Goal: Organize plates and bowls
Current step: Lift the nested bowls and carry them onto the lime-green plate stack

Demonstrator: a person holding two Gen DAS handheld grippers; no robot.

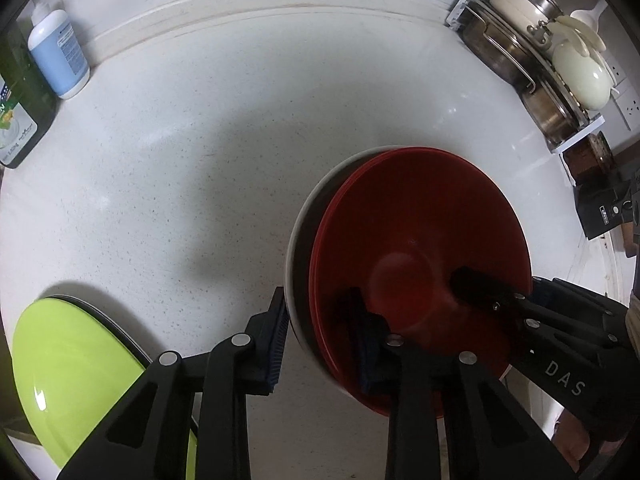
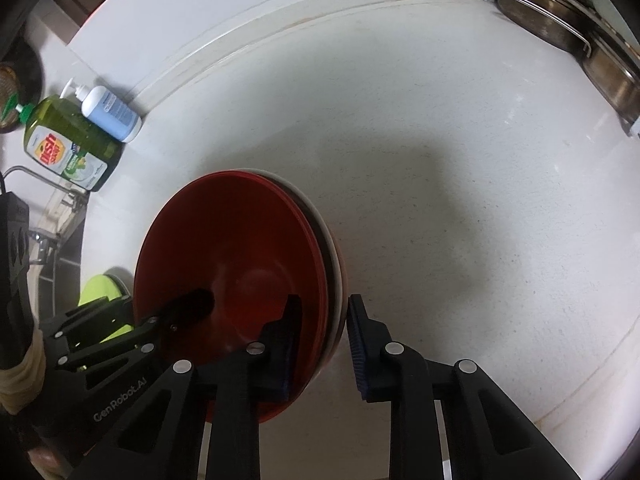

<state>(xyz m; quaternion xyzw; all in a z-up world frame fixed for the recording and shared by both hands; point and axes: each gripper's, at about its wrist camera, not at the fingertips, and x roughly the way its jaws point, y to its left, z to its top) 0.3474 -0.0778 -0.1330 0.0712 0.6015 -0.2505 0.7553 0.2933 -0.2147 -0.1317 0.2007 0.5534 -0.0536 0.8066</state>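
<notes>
A stack of red bowls (image 1: 420, 232) nested in a white bowl (image 1: 320, 196) hangs above the white counter (image 1: 180, 140). My left gripper (image 1: 322, 338) is shut on the stack's left wall, one pad outside the white bowl and one inside the top red bowl. My right gripper (image 2: 324, 340) is shut on the opposite wall of the red bowls (image 2: 240, 240), its outer pad against the white bowl (image 2: 334, 248). Each gripper shows in the other's view: the right gripper (image 1: 512, 284) and the left gripper (image 2: 148, 304). A lime-green plate (image 1: 72, 360) lies on a dark plate at the lower left.
A blue soap bottle (image 1: 58, 56) and a green dish-soap bottle (image 2: 68, 144) stand at the back left by the wall. A rack of steel pots and lids (image 1: 536, 60) fills the back right. A sink edge and tap (image 2: 44, 216) lie at the left.
</notes>
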